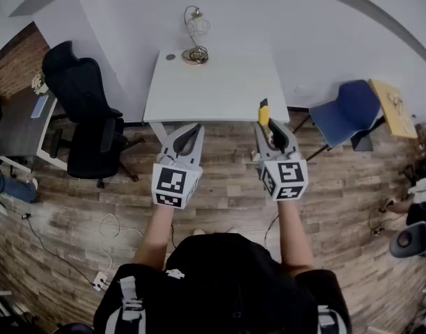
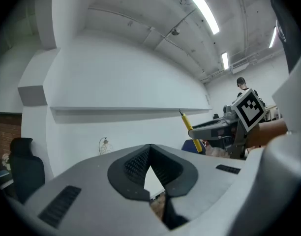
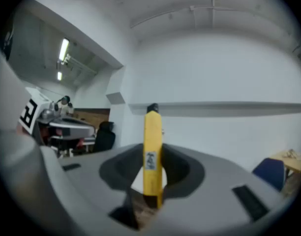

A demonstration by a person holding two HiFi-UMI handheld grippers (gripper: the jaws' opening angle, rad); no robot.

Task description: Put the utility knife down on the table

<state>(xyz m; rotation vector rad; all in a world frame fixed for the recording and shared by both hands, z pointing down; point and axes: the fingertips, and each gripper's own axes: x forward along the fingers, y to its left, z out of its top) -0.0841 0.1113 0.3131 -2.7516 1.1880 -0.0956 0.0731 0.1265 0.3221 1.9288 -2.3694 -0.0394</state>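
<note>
A yellow utility knife (image 1: 264, 113) with a black tip sticks up out of my right gripper (image 1: 269, 129), which is shut on its lower part. In the right gripper view the knife (image 3: 152, 149) stands upright between the jaws of the right gripper (image 3: 149, 180). The gripper hangs over the wood floor, just short of the near edge of the white table (image 1: 220, 89). My left gripper (image 1: 192, 128) is level beside it, shut with nothing in it; its jaws meet in the left gripper view (image 2: 151, 154). That view also shows the knife (image 2: 191, 130) off to the right.
A small lamp (image 1: 195, 39) stands at the table's far edge. A black office chair (image 1: 84, 110) is on the left, a blue chair (image 1: 349, 110) and a wooden side table (image 1: 390, 106) on the right. Cables (image 1: 108, 228) lie on the floor.
</note>
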